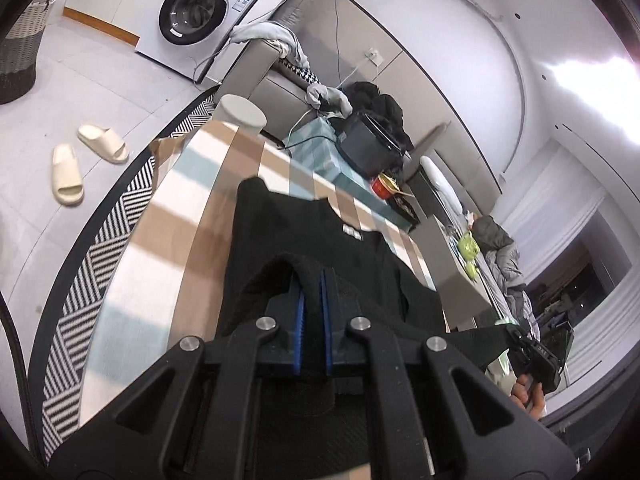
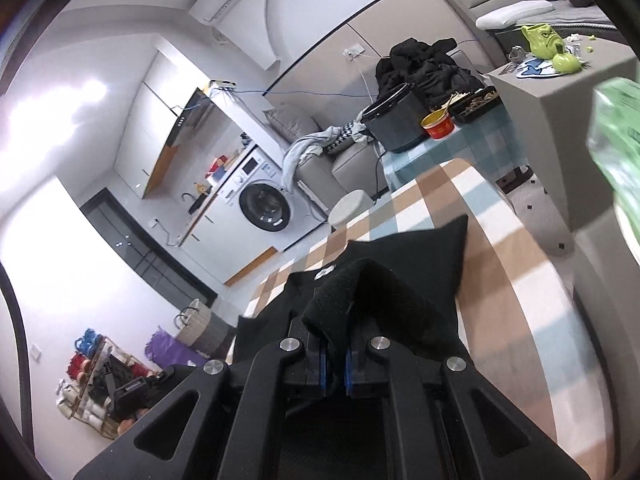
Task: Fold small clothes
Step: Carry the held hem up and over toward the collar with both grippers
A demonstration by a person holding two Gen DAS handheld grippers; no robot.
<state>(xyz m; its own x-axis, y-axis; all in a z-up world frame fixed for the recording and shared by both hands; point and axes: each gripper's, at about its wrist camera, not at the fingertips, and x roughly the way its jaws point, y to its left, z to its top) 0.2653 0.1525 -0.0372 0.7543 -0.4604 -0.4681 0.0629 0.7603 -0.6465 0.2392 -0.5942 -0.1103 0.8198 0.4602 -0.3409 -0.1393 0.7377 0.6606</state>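
**Left wrist and right wrist: both grippers clamped on the black garment, mid-fold**

Left wrist: I see my left gripper clenched on a bunched edge of the black garment, the blue pads pressed close with cloth between them. The rest of the garment spreads ahead over the checked tablecloth, its white neck label facing up near the far edge. At the lower right my right hand shows, holding the other tool.

Right wrist: my right gripper is likewise shut on a thick roll of the same garment, lifted clear of the cloth below it. One corner of the garment points away over the tablecloth, and the label sits just beyond the pinched fold. A black pot and a red cup stand well apart on the far table.

I judge the step in hand to be carrying the near hem toward the collar. Next I need both grippers to travel level and together, lay the edge down square near the label, then release without dragging the fabric back.
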